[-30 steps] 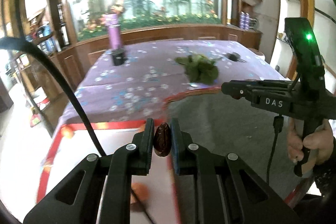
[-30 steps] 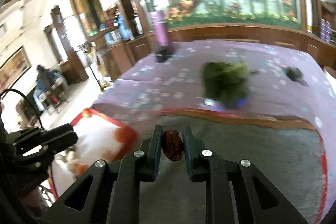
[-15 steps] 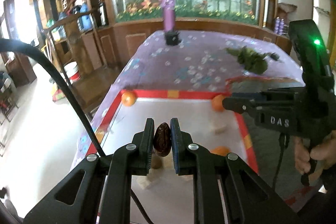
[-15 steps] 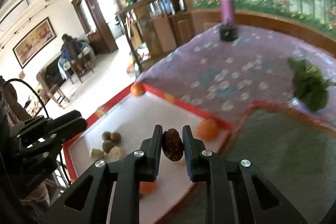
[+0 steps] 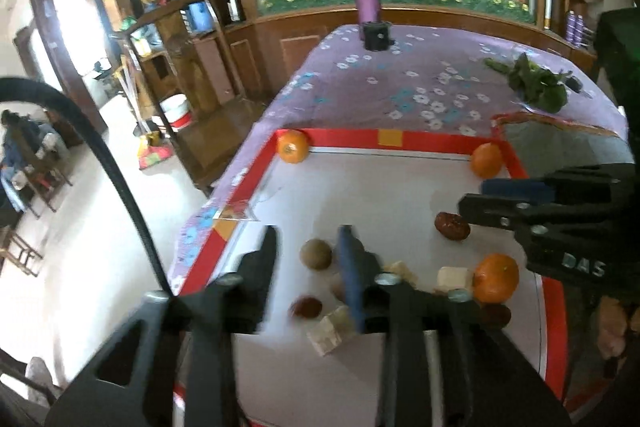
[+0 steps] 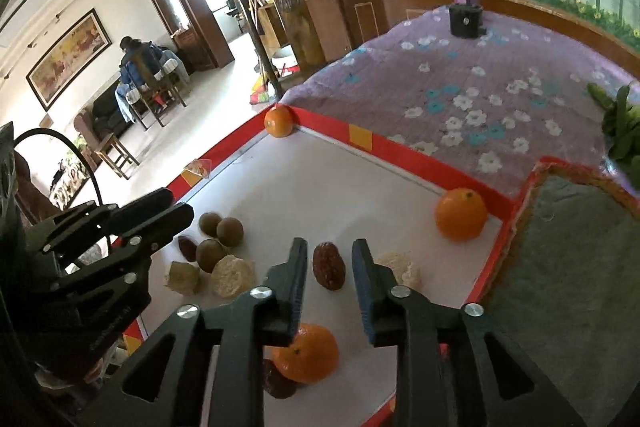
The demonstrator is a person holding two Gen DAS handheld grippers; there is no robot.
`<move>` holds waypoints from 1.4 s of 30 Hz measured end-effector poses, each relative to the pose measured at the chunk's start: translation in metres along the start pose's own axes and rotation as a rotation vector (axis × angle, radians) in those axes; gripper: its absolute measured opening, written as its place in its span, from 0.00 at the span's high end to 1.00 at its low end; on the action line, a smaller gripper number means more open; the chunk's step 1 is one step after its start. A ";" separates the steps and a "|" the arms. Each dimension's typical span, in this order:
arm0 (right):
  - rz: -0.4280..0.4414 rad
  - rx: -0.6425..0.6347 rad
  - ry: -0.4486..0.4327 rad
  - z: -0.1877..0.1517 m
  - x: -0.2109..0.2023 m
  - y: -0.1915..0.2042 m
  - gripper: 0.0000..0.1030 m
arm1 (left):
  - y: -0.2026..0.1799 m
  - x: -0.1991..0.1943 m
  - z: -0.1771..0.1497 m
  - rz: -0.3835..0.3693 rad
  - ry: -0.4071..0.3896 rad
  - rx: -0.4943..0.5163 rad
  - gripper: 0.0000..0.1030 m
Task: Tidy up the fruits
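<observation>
A white tray with a red rim [image 5: 344,137] [image 6: 400,151] lies on the purple flowered tablecloth. My left gripper [image 5: 310,251] is open over it; a dark red date [image 5: 306,307] lies on the tray below its jaws, beside a brown longan [image 5: 316,254] and pale cubes [image 5: 330,331]. My right gripper [image 6: 329,269] is open, with a red date [image 6: 329,266] lying on the tray between its jaws; this date shows in the left wrist view [image 5: 452,225]. Oranges [image 6: 461,214] [image 6: 279,121] [image 6: 306,351] sit in the tray. Longans [image 6: 229,231] lie near the left gripper [image 6: 160,215].
A grey mat with an orange edge [image 6: 580,247] lies right of the tray. Green leaves [image 5: 536,87] and a purple bottle on a black stand [image 5: 370,7] are further back. The table's left edge drops to the floor, with wooden furniture beyond.
Both grippers moved left over the tray, lowered and opened. Each date has left its jaws and now lies on the tray.
</observation>
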State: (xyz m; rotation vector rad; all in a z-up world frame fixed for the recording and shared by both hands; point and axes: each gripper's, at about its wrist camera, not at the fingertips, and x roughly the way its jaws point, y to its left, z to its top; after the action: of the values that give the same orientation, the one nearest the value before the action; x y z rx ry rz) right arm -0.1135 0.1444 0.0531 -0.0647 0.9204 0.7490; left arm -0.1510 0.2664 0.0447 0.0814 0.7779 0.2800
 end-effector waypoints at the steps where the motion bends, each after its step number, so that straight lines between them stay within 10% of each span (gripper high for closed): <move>1: -0.001 -0.003 -0.008 0.000 -0.004 0.001 0.65 | -0.001 -0.005 0.000 0.028 -0.015 -0.003 0.46; 7: -0.027 -0.026 -0.093 -0.006 -0.041 0.004 0.57 | -0.004 -0.033 0.002 0.081 -0.072 -0.028 0.24; 28: -0.117 -0.087 -0.386 -0.070 -0.198 0.025 0.25 | -0.033 -0.146 0.002 0.193 -0.231 -0.094 0.17; 42: -0.112 -0.032 -0.475 -0.095 -0.259 0.025 0.21 | -0.057 -0.211 -0.007 0.323 -0.382 -0.075 0.00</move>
State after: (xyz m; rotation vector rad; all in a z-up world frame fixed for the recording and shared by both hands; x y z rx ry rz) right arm -0.2923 -0.0152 0.1919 0.0334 0.4484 0.6364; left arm -0.2866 0.1530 0.1734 0.1847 0.3712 0.5807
